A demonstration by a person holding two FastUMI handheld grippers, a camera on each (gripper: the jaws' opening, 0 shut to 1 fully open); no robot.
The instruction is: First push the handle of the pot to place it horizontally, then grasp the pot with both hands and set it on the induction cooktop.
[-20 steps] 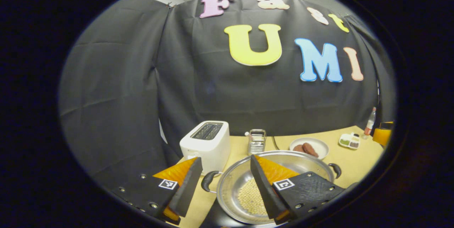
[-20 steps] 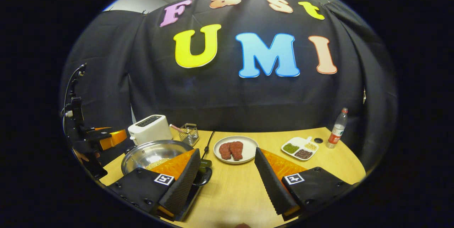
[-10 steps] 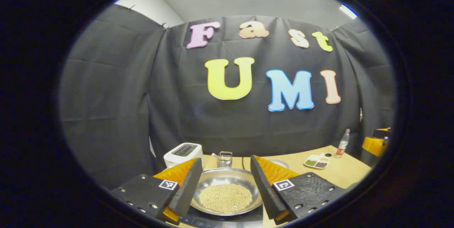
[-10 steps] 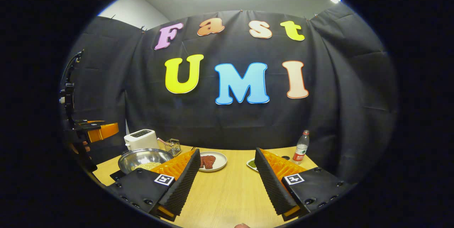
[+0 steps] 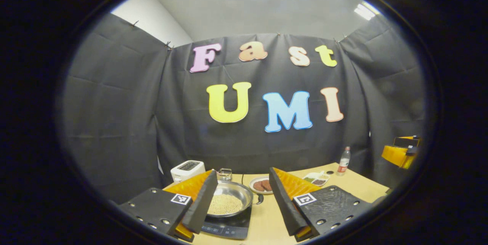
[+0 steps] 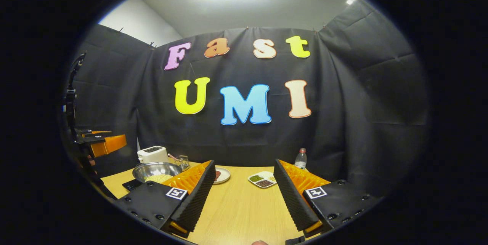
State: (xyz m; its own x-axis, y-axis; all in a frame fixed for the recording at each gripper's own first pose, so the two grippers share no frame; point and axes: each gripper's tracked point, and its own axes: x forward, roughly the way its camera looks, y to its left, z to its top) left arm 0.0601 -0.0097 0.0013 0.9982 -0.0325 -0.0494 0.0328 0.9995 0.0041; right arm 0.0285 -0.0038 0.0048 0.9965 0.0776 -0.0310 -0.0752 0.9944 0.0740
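Note:
The steel pot (image 5: 239, 194), with pale beans in its bottom, sits on the black induction cooktop (image 5: 228, 228). One dark handle (image 5: 260, 199) sticks out on its right. My left gripper (image 5: 242, 176) hangs open well back from the pot, with nothing between its fingers. From the right gripper view the pot (image 6: 157, 170) and cooktop (image 6: 131, 184) lie far left. My right gripper (image 6: 244, 162) is open over bare table and holds nothing. The left gripper (image 6: 101, 144) is raised at the left edge there.
On the wooden table (image 6: 244, 207) stand a white toaster (image 5: 187, 169), a small wire basket (image 5: 225, 173), a plate of meat (image 5: 261, 185), a divided dish (image 6: 261, 179) and a bottle (image 6: 300, 159). The right gripper (image 5: 400, 152) hovers at the far right.
Both grippers have drawn back and up from the pot's handles, still open. The pot stays on the cooktop and now looks smaller and farther off.

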